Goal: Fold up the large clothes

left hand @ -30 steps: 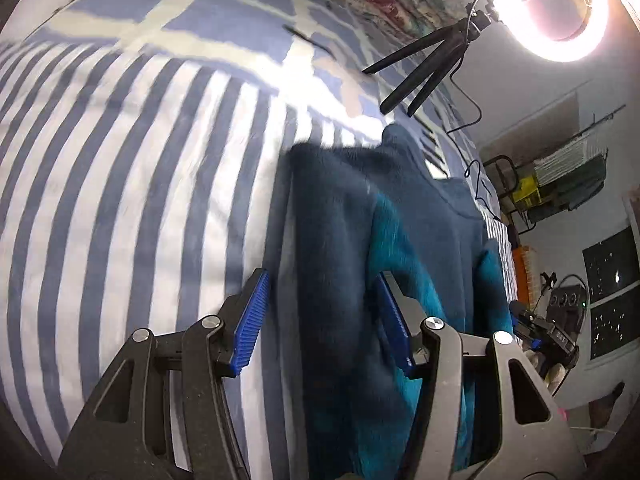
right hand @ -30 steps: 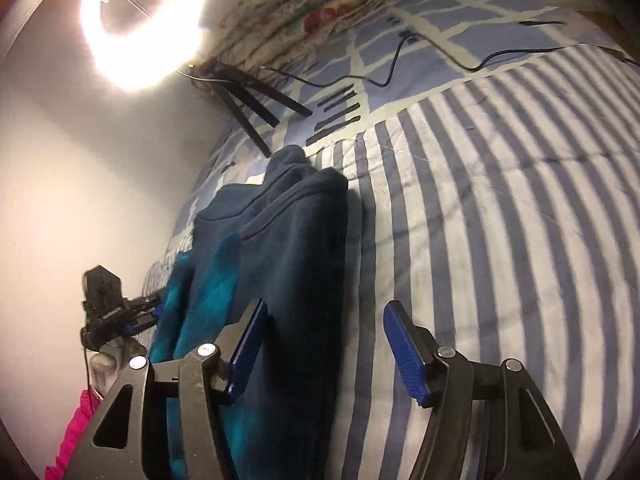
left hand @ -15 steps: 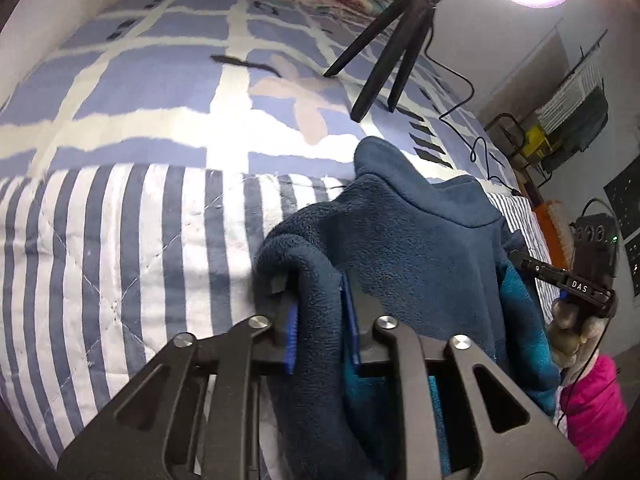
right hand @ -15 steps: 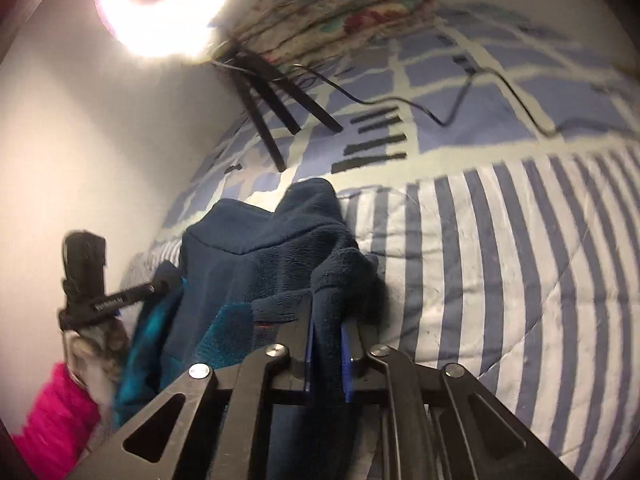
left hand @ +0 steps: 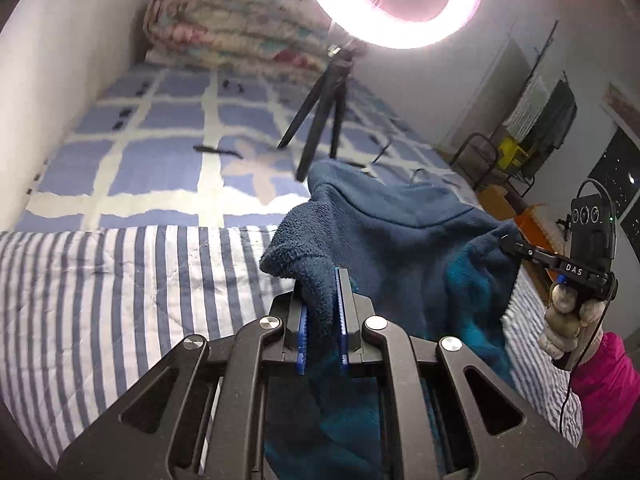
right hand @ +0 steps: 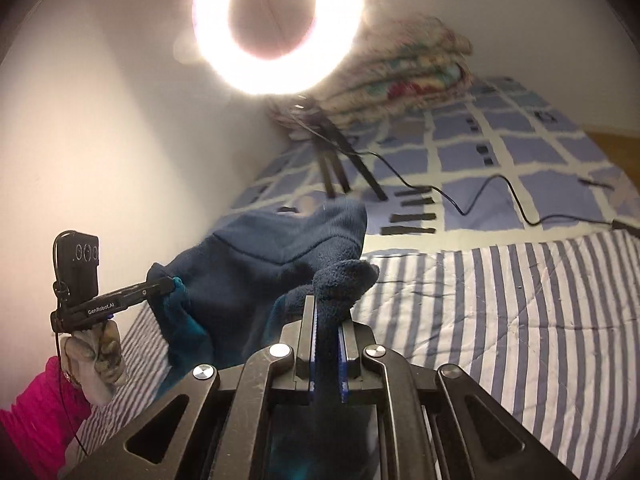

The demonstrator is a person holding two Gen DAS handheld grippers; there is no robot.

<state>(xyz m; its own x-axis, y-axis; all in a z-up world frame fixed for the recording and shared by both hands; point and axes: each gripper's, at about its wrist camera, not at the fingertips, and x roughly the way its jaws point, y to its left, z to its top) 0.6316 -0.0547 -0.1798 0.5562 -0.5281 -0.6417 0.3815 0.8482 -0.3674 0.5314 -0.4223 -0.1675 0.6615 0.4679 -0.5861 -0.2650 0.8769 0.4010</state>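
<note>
A dark blue fleece garment (left hand: 400, 240) with a teal inner side hangs lifted above the striped bed cover (left hand: 120, 300). My left gripper (left hand: 322, 300) is shut on one bunched edge of it. My right gripper (right hand: 326, 320) is shut on the opposite bunched edge of the fleece (right hand: 256, 264). The garment spans between the two grippers, its collar end raised toward the ring light. Each wrist view also shows the other gripper at the side, held by a gloved hand (left hand: 568, 320) (right hand: 96, 352). The garment's lower part is hidden behind the gripper bodies.
A lit ring light (left hand: 394, 0) on a black tripod (left hand: 320, 120) stands on the bed behind the garment. A black cable (right hand: 500, 196) runs across the checked part of the cover. A folded floral quilt (left hand: 240, 44) lies by the wall. Chairs and clutter (left hand: 520, 148) stand off the bed's right side.
Both grippers went from open over the flat garment to shut on its edges. They have since lifted it off the bed, and the views now tilt up toward the ring light.
</note>
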